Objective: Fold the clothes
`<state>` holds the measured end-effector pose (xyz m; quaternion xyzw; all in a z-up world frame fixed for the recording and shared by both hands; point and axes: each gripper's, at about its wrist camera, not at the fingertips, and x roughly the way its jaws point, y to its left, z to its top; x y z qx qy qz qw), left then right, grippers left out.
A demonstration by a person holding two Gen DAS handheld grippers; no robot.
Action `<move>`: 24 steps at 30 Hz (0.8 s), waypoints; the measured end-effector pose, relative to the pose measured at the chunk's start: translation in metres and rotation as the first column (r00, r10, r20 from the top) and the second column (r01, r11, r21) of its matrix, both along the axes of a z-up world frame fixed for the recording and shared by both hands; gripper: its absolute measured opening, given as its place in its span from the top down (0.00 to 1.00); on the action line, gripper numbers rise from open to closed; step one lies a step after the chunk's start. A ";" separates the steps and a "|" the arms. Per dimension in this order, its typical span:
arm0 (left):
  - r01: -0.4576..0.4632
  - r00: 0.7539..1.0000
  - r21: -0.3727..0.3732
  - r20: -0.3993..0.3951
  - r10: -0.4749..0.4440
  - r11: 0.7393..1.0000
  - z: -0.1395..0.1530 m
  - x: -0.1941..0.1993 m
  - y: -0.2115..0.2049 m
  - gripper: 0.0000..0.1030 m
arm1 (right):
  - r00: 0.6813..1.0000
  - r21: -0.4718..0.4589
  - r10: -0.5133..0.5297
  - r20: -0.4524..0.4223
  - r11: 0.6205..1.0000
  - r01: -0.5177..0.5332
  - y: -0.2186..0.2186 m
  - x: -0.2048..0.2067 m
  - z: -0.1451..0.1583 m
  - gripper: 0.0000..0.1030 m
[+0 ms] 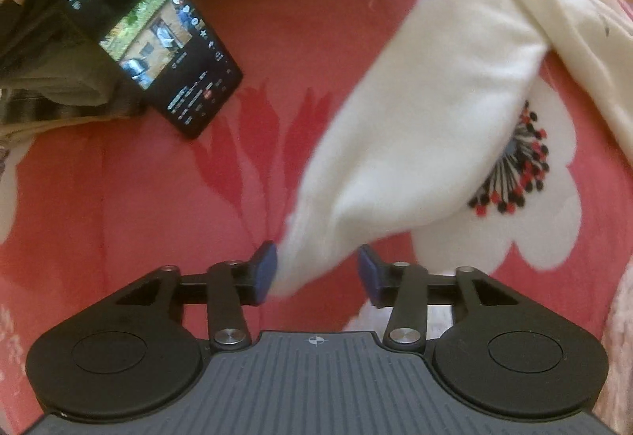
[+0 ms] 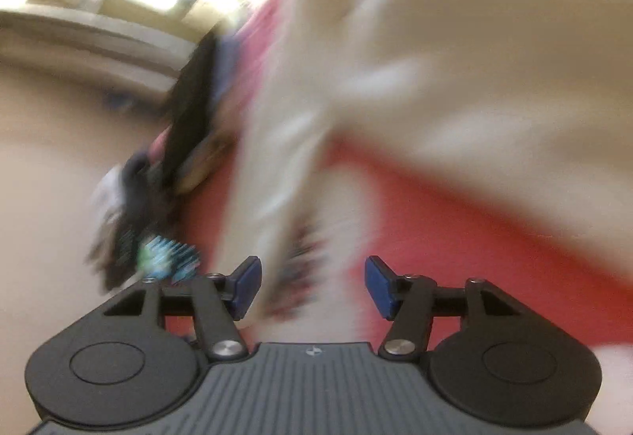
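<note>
Left gripper (image 1: 316, 269) lining up on a sleeve end while the right gripper (image 2: 312, 286) is swinging past, empty

The white top (image 1: 573, 19) is lying on the red floral bedspread (image 1: 138, 197), its sleeve (image 1: 427, 99) stretching down toward the left gripper so the cuff is sitting between the spread jaws, touching the left pad (image 1: 264, 273) but not being clamped; that placement is likely setting up a pinch to fold the sleeve inward. The right jaws are also standing released with nothing between them, and that view is blurring too much to say how close the top (image 2: 474, 59) is. A lit phone (image 1: 154, 39) is leaning against stacked clothes (image 1: 47, 51), probably parked clear of the folding area
</note>
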<state>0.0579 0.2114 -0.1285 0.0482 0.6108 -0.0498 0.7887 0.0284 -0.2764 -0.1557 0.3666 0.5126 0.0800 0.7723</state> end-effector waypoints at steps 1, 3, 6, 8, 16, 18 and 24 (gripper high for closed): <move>-0.003 1.000 0.009 0.007 0.003 1.000 0.006 -0.004 -0.001 0.47 | 0.999 -0.036 -0.052 -0.003 0.998 0.052 -0.026 -0.009 0.004 0.40; -0.011 0.999 0.018 0.041 0.010 1.000 0.021 -0.011 -0.005 0.47 | 0.986 -0.091 -0.163 -0.020 0.983 0.161 -0.075 -0.030 0.004 0.39; -0.016 0.993 -0.038 0.115 0.020 0.999 0.046 -0.017 -0.021 0.47 | 0.952 -0.145 -0.300 -0.055 0.946 0.290 -0.132 -0.061 -0.007 0.37; 0.004 0.988 -0.107 0.152 0.013 0.994 0.061 -0.018 -0.036 0.47 | 0.922 -0.121 -0.375 -0.095 0.924 0.363 -0.160 -0.078 -0.023 0.37; 0.142 0.986 -0.491 -0.004 -0.165 0.859 0.019 0.029 -0.169 0.48 | 0.884 0.139 -0.423 -0.199 0.881 0.452 -0.170 -0.084 -0.099 0.39; 0.176 0.972 -0.536 -0.036 -0.231 0.826 -0.001 0.038 -0.213 0.48 | 0.898 0.163 -0.396 -0.191 0.890 0.426 -0.167 -0.082 -0.100 0.54; 0.187 0.936 -0.604 -0.130 -0.327 0.775 -0.049 0.057 -0.297 0.48 | 0.917 0.301 -0.382 -0.111 0.867 0.397 -0.167 -0.082 -0.080 0.94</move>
